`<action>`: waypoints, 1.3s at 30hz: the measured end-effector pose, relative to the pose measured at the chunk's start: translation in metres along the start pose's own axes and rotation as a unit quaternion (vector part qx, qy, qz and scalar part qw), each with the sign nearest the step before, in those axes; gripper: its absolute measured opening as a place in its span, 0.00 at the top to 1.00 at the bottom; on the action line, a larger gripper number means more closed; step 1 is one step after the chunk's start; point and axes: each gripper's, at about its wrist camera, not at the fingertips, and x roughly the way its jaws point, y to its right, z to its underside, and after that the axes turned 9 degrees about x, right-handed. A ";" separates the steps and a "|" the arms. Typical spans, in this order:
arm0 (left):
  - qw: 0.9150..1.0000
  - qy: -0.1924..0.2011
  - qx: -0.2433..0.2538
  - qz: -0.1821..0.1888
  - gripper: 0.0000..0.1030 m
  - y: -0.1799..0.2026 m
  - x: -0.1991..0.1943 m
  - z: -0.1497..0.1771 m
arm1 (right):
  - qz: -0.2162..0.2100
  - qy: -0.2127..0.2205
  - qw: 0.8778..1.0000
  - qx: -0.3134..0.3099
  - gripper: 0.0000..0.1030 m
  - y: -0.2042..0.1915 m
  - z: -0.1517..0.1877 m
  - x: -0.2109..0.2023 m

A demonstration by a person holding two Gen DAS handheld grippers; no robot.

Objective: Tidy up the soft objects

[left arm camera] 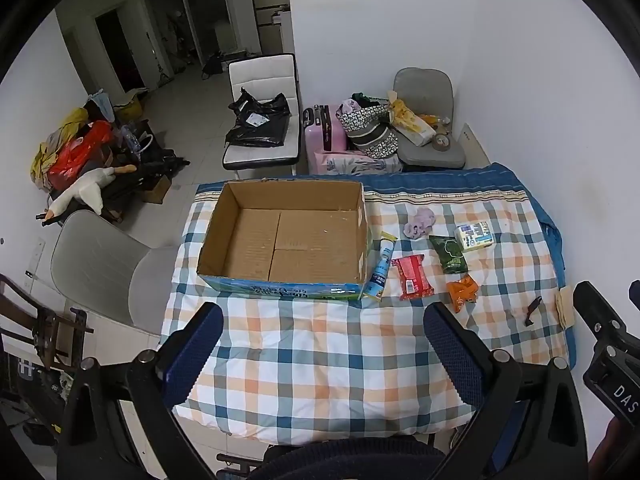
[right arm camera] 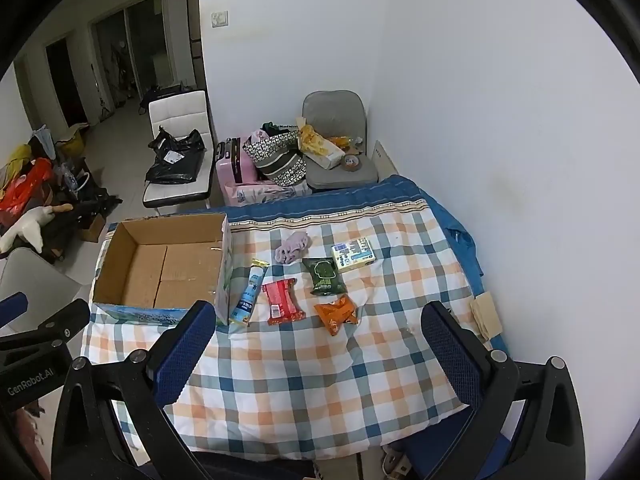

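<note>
An empty cardboard box [left arm camera: 280, 236] [right arm camera: 160, 268] stands on the checked cloth [left arm camera: 320, 360] [right arm camera: 312, 380]. Right of it lie a blue-white tube packet [left arm camera: 380, 266] [right arm camera: 250, 294], a red packet [left arm camera: 412, 276] [right arm camera: 282, 300], a green packet [left arm camera: 448, 254] [right arm camera: 324, 276], an orange packet [left arm camera: 462, 292] [right arm camera: 336, 312], a pale purple soft cloth [left arm camera: 418, 222] [right arm camera: 292, 246] and a small white-blue pack [left arm camera: 474, 236] [right arm camera: 354, 254]. My left gripper [left arm camera: 324, 320] is open and empty above the near cloth. My right gripper [right arm camera: 320, 320] is open and empty, in front of the packets.
A small black clip [left arm camera: 532, 310] and beige pad [left arm camera: 564, 304] [right arm camera: 486, 316] lie at the table's right edge by the wall. A grey chair [left arm camera: 100, 264] stands left of the table. Chairs, a pink suitcase [left arm camera: 324, 128] and bags stand beyond the far edge.
</note>
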 end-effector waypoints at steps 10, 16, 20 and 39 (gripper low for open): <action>1.000 0.003 -0.002 -0.001 0.00 0.000 0.001 -0.002 | 0.001 0.004 1.000 -0.002 0.00 -0.001 -0.006 -0.004; 1.000 0.003 -0.001 0.000 0.00 -0.002 0.000 -0.002 | 0.001 0.004 1.000 -0.002 0.00 -0.001 -0.009 -0.004; 1.000 0.004 -0.002 0.001 0.00 -0.002 0.000 0.000 | 0.002 0.006 1.000 -0.002 0.00 -0.002 -0.007 -0.004; 1.000 0.007 -0.003 0.001 0.00 -0.001 -0.005 -0.002 | 0.000 0.014 1.000 -0.002 0.00 -0.003 -0.017 -0.012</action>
